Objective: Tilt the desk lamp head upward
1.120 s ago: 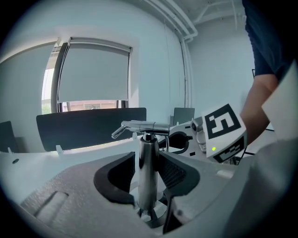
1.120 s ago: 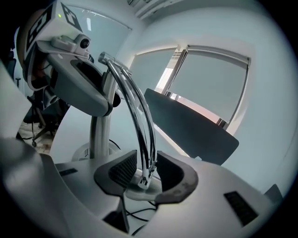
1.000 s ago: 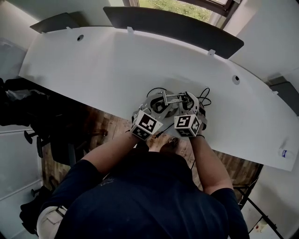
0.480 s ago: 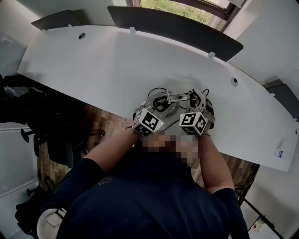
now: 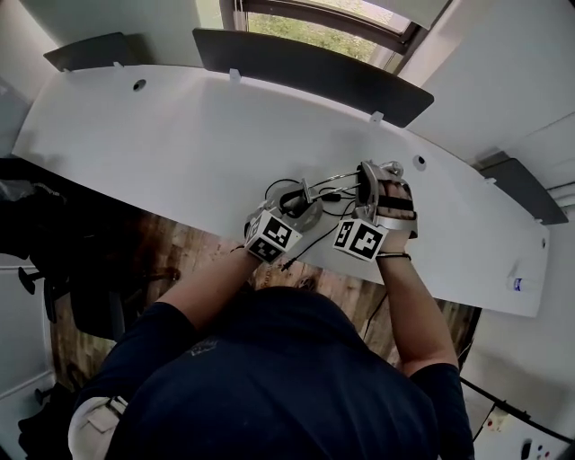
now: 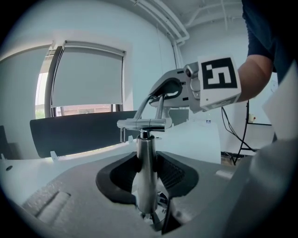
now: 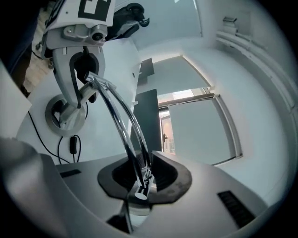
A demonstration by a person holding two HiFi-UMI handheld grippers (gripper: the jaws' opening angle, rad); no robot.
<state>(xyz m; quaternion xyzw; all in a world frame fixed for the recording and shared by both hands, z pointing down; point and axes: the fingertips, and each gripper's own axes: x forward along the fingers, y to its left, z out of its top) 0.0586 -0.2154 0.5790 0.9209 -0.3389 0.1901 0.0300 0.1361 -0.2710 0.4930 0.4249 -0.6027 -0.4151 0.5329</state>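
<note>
While the left gripper (image 6: 145, 173) pinches the lamp's upright chrome post (image 6: 144, 148) between its dark pads, the right gripper (image 7: 142, 180) is clamped on the lamp's two thin curved rods (image 7: 122, 122). The right jaws have just been closing, with the rods between them. Both pairs of pads press on metal.

From the head view, the lamp (image 5: 301, 205) stands near the front edge of the white curved desk (image 5: 171, 135), right in front of the person. Its round base (image 7: 55, 114) sits flat on the desk, with the post rising from it. A black cable (image 7: 73, 145) with an inline switch trails from the base across the desktop.

A short crossbar (image 6: 142, 123) tops the post, and the rods arc from there towards the right gripper, which is held higher than the left one and rolled on its side. A small round piece at the rods' near end, low between the right pads, may be part of the lamp head, but it is too blurred to be sure.

A dark panel (image 5: 296, 67) runs along the desk's far edge, below a window (image 5: 314, 27).
</note>
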